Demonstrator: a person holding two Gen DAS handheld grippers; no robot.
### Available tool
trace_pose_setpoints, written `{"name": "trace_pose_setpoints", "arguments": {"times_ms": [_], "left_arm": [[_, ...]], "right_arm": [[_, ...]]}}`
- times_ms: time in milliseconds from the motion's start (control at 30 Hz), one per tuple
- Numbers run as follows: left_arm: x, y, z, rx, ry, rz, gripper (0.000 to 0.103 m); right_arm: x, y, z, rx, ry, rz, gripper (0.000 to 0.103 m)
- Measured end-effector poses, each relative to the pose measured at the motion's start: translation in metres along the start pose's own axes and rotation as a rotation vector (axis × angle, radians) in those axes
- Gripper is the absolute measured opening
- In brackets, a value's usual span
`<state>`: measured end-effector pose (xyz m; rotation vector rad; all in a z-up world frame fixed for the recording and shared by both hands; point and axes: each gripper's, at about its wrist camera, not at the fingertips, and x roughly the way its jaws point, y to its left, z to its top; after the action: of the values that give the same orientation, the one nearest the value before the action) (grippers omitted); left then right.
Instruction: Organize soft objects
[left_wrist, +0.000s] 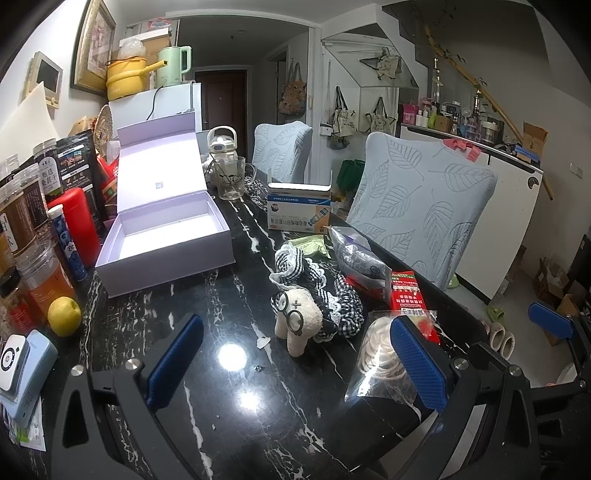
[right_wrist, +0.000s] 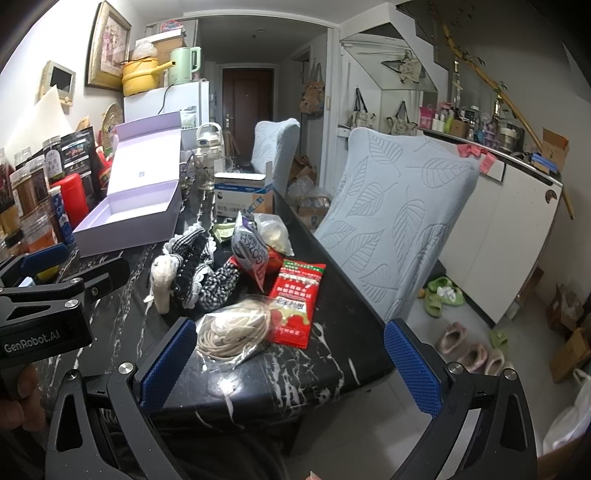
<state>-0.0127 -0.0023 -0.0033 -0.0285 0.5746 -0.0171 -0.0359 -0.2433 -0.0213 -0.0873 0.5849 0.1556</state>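
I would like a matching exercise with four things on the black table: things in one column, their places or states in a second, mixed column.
1. pale lilac cardboard box
2. cream plush sheep with round glasses
3. yellow lemon
4. clear bag of beige hair ties

a. beside the jars
b. lid up, nothing inside
c. near the table edge
d. standing against checked cloth

Pairs: 1-b, 2-d, 3-a, 4-c

Glossy black marble table (left_wrist: 229, 369); fuzzy cloth plush sheep (left_wrist: 297, 321); matt cardboard box (left_wrist: 166, 236).
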Motion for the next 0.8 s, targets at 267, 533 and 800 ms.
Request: {"name": "trace_pose_setpoints", "arguments": {"times_ms": [267, 533, 800], "left_arm": [[0.002, 0.001, 0.002, 0.000, 0.009, -0.005, 0.103], [0.006, -0.005, -0.002, 0.012, 0.022, -0.020, 0.103], [0.026, -0.022, -0.009, 0.028, 0.074, -0.074, 0.103]], "right_arm": [[0.002, 0.001, -0.001, 0.000, 0.003, 0.001, 0.103], [0.002, -0.004, -0.008, -0.010, 0.005, -0.012, 0.103], [0.010, -0.021, -0.018, 0.010, 0.041, -0.032, 0.103]]}}
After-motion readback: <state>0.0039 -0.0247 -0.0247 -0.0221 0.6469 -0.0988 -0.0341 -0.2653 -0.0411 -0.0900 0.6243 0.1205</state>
